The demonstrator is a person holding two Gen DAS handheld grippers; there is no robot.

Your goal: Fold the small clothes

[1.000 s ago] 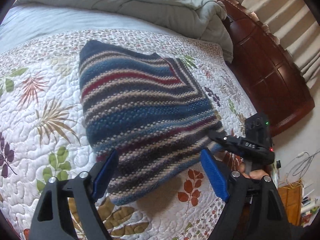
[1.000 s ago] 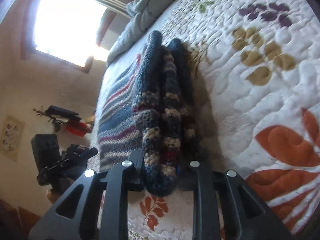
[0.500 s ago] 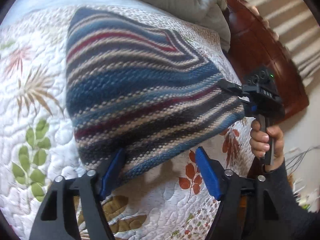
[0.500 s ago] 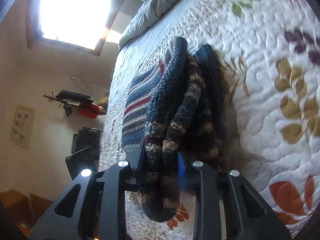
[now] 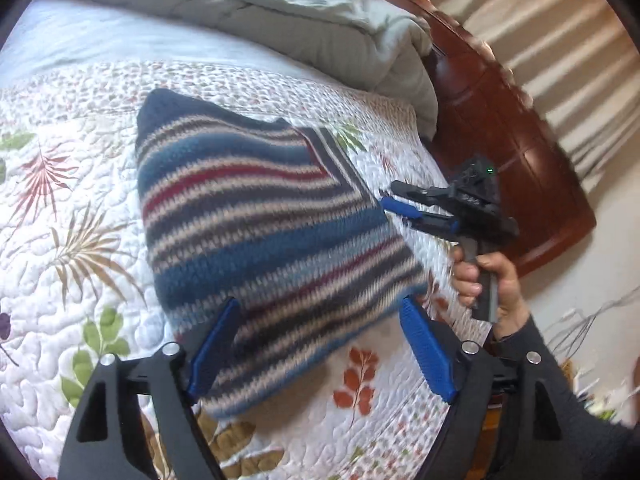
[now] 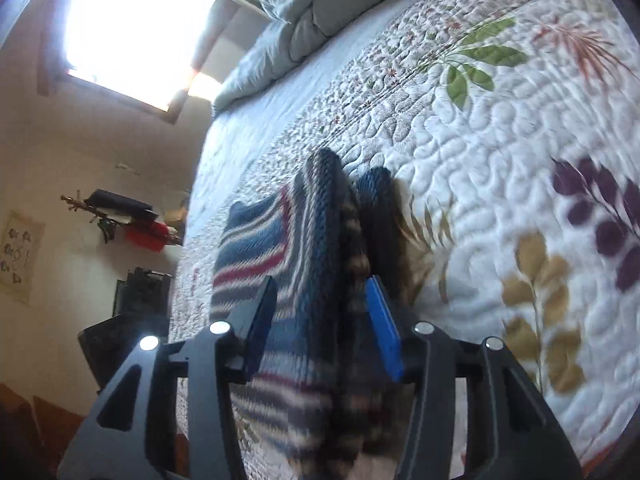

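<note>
The folded blue, red and cream striped knit sweater point(image 5: 256, 240) lies on the white leaf-patterned quilt point(image 5: 60, 280). The left gripper point(image 5: 320, 352) hovers wide open over its near edge; the right gripper point(image 6: 324, 320) has just been opening, its pads straddling the side fold without pressing. Thick and floppy, the sweater probably needs grips at its folded edges.

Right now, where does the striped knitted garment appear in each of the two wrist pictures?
Left wrist: the striped knitted garment lies folded flat at the picture's centre, on the floral quilt.
Right wrist: it is seen edge-on at lower centre, its stacked folds between the right gripper's blue pads.
Shared landmark: the grey duvet heaped at the far end of the bed.
</note>
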